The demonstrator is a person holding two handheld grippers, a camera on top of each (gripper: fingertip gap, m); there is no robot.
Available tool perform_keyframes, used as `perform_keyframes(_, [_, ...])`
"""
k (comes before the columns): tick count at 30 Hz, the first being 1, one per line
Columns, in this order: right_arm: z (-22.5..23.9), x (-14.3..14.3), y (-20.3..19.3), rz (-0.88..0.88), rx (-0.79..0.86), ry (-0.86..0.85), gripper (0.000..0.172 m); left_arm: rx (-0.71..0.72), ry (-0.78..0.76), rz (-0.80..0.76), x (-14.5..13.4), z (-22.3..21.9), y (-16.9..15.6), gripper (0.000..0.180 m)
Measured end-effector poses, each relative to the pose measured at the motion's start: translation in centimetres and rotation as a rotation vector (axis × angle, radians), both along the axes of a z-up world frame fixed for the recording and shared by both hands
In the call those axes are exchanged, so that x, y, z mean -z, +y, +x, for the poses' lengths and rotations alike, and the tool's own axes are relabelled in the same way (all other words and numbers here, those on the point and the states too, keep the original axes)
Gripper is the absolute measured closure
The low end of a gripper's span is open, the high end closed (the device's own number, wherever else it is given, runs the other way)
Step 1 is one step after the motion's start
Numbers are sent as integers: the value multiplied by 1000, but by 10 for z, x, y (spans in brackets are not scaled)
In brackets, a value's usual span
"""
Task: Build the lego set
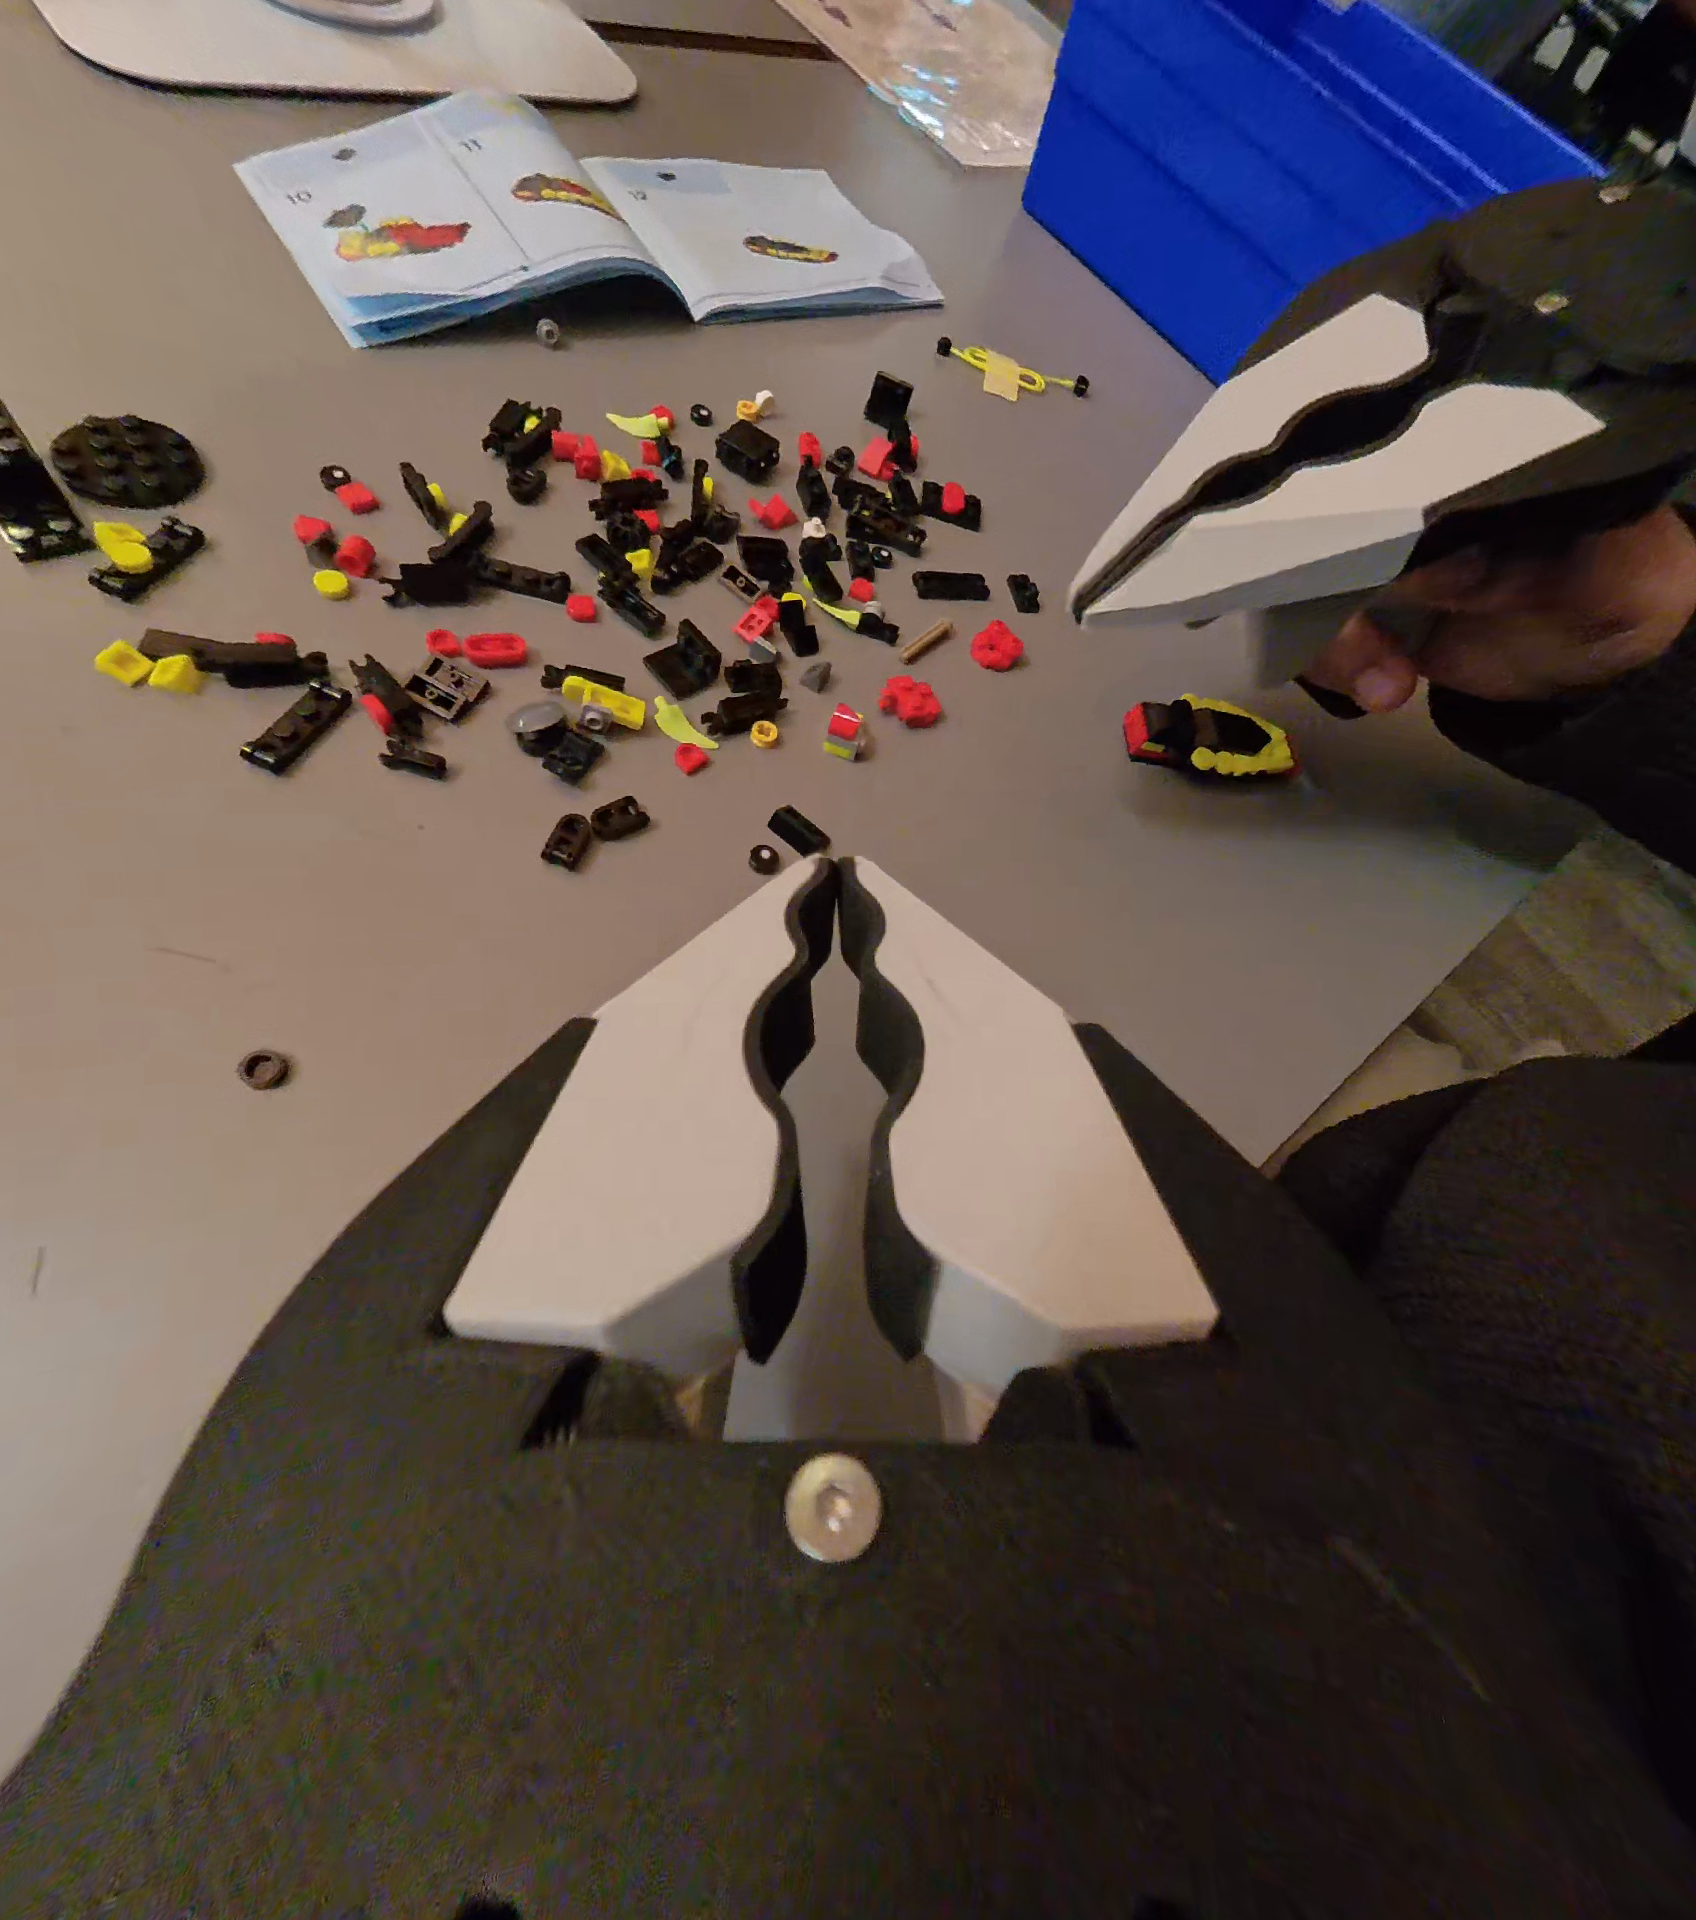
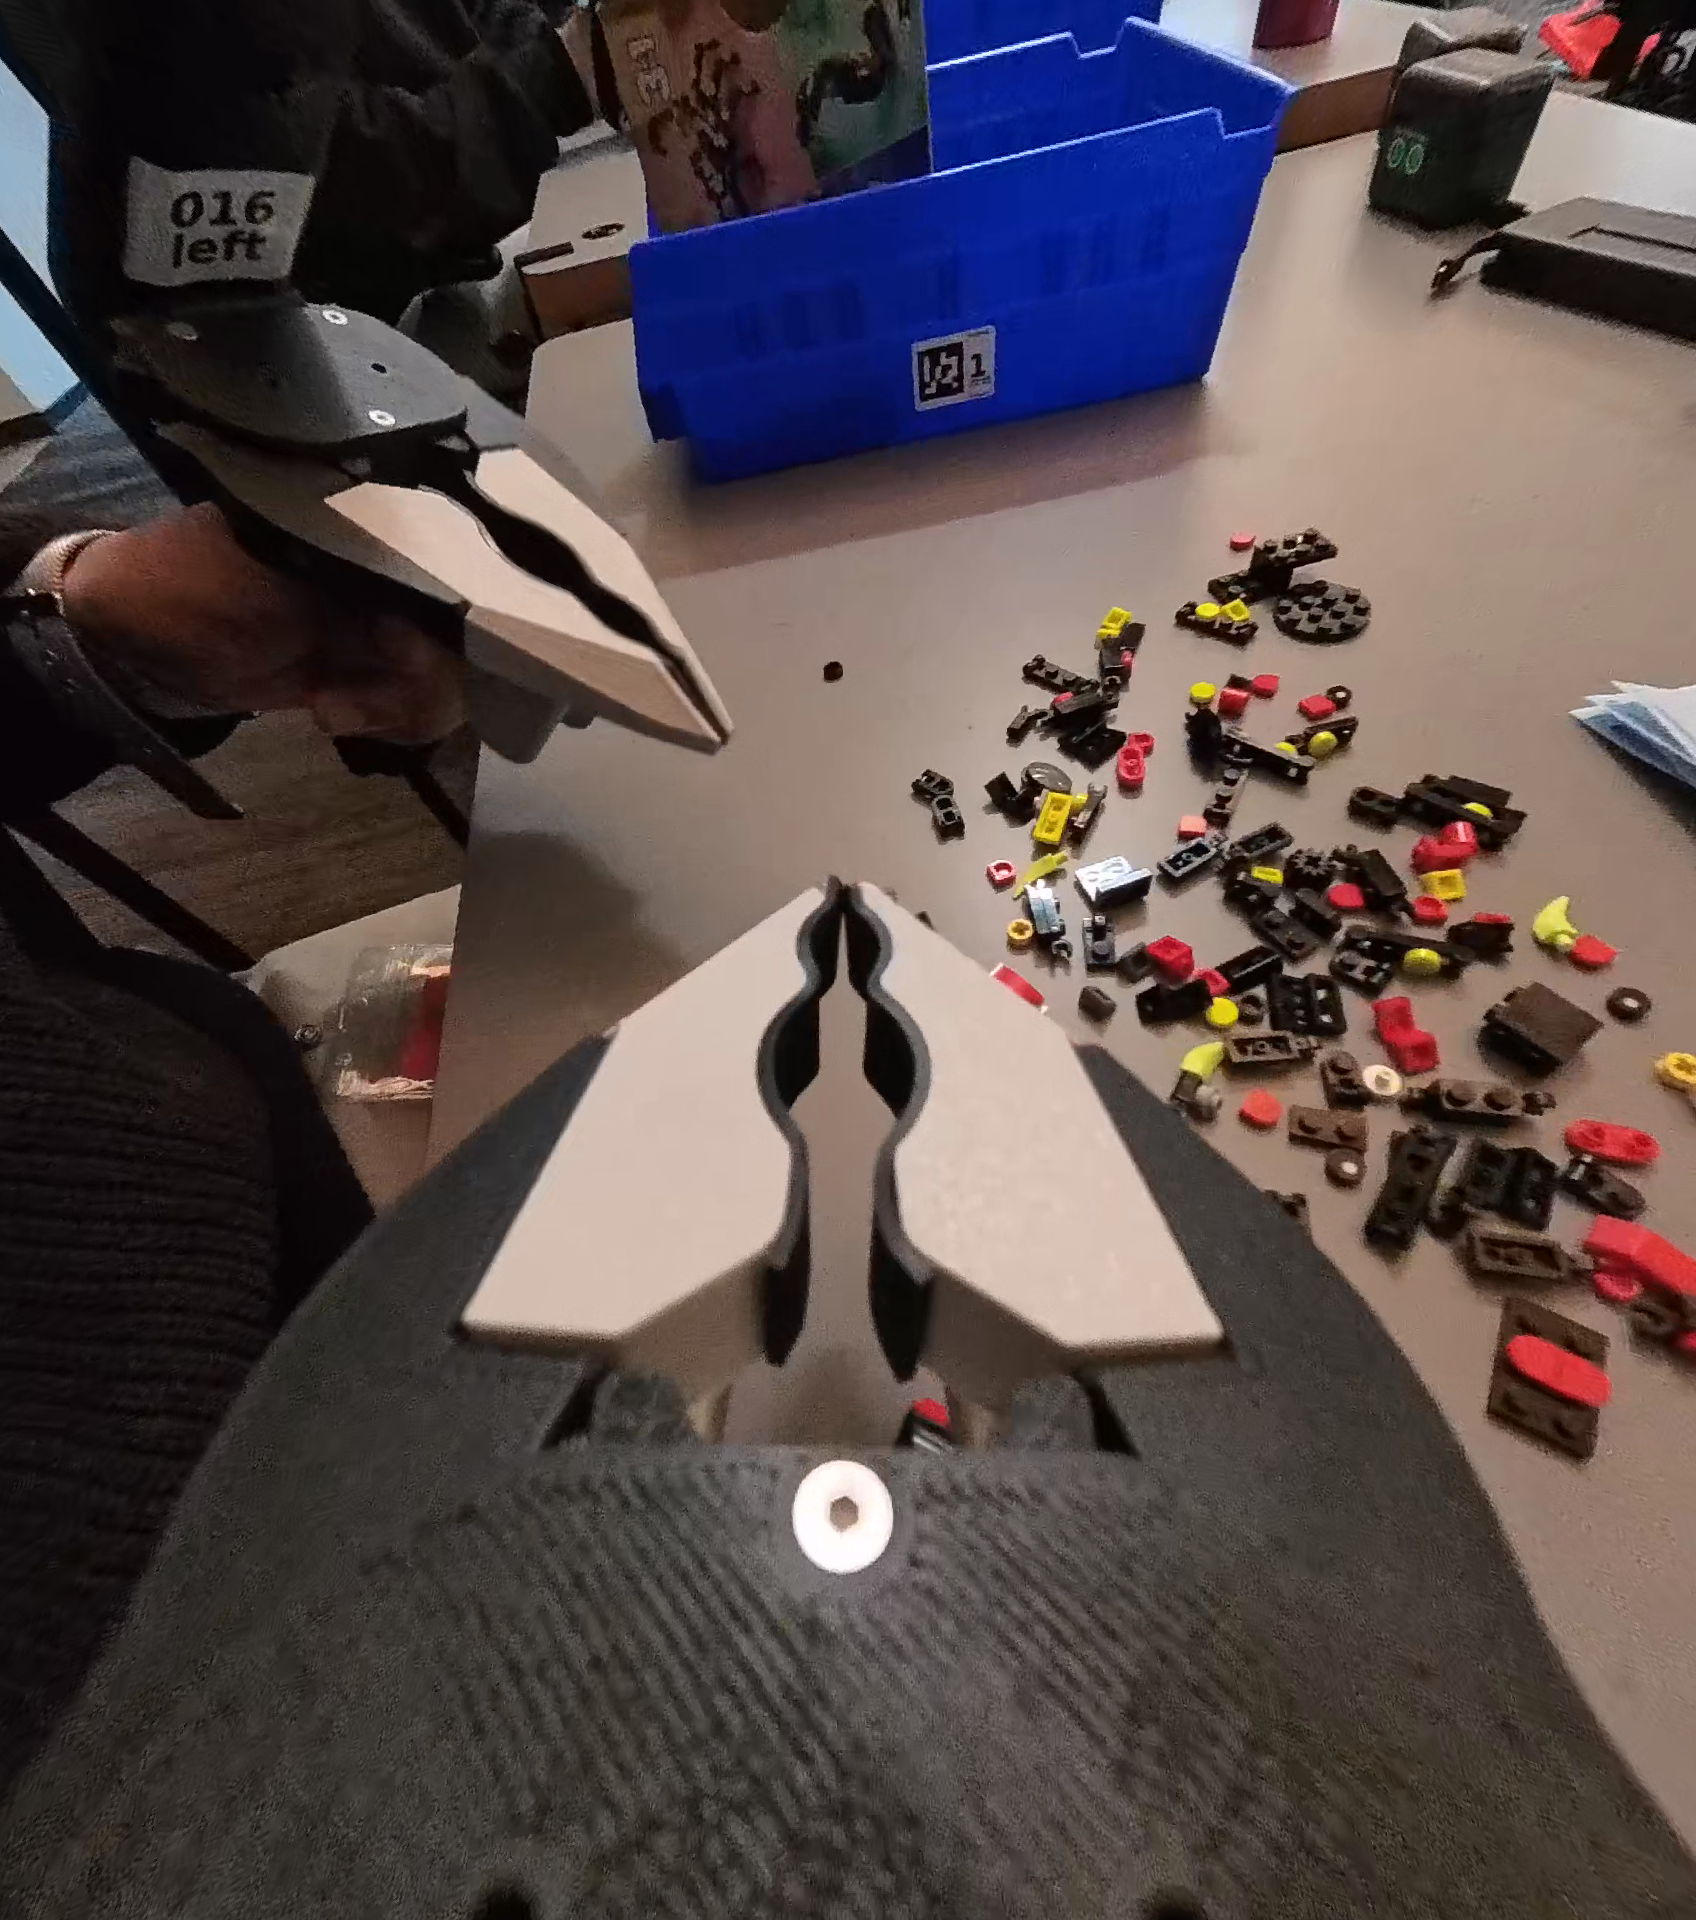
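Two hand-held grippers hover over a grey table (image 1: 200, 1143) strewn with small toy bricks. At the centre of the left wrist view, the left gripper (image 1: 836, 864) has its jaws pressed together at the tips with nothing between them; just beyond its tips, slightly to the left, lie a small black sloped brick (image 1: 798, 829) and a tiny black round stud (image 1: 764, 858), near but not touched. At the right of that view the right gripper (image 1: 1083, 608), gripped by a hand (image 1: 1509, 613), is likewise shut, its tips meeting on air above the table. Below it, at right of centre, sits a small part-built red, black and yellow model (image 1: 1210, 736) on the table, apart from both grippers.

Across the middle of the left wrist view spreads the loose pile of black, red and yellow bricks (image 1: 615, 582), with a black round plate (image 1: 127, 460) and a long black plate (image 1: 4, 478) at far left. An open instruction booklet (image 1: 574, 218) lies in the upper part of the frame, and a blue bin (image 1: 1239, 187) stands at upper right. A lone dark ring (image 1: 263, 1069) rests at lower left, well apart from the pile.

In the right wrist view the left gripper shows at the upper left, closed, over bare table
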State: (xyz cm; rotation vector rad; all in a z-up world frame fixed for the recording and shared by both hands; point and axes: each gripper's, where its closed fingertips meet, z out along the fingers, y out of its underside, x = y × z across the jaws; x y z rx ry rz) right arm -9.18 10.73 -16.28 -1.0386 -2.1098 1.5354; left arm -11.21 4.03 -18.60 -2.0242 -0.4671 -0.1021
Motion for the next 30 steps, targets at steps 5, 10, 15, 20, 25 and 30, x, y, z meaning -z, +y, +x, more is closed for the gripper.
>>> perform_keyframes(5, [2,-1,4,-4,11,4,172,8,-1,3,0,0,4,180])
perform_keyframes(10, [6,-2,11,-11,37,7,172,24,-1,-9,2,1,10,180])
perform_keyframes(15, [9,-2,17,-11,60,7,172,43,1,-8,1,3,18,180])
perform_keyframes(20, [13,-1,23,-9,81,6,172,67,-41,17,-1,7,24,180])
perform_keyframes(25, [13,-2,31,-8,123,16,160,51,-74,47,-5,3,26,180])
perform_keyframes(30, [14,-3,39,-16,159,22,162,49,-100,71,-9,1,31,180])
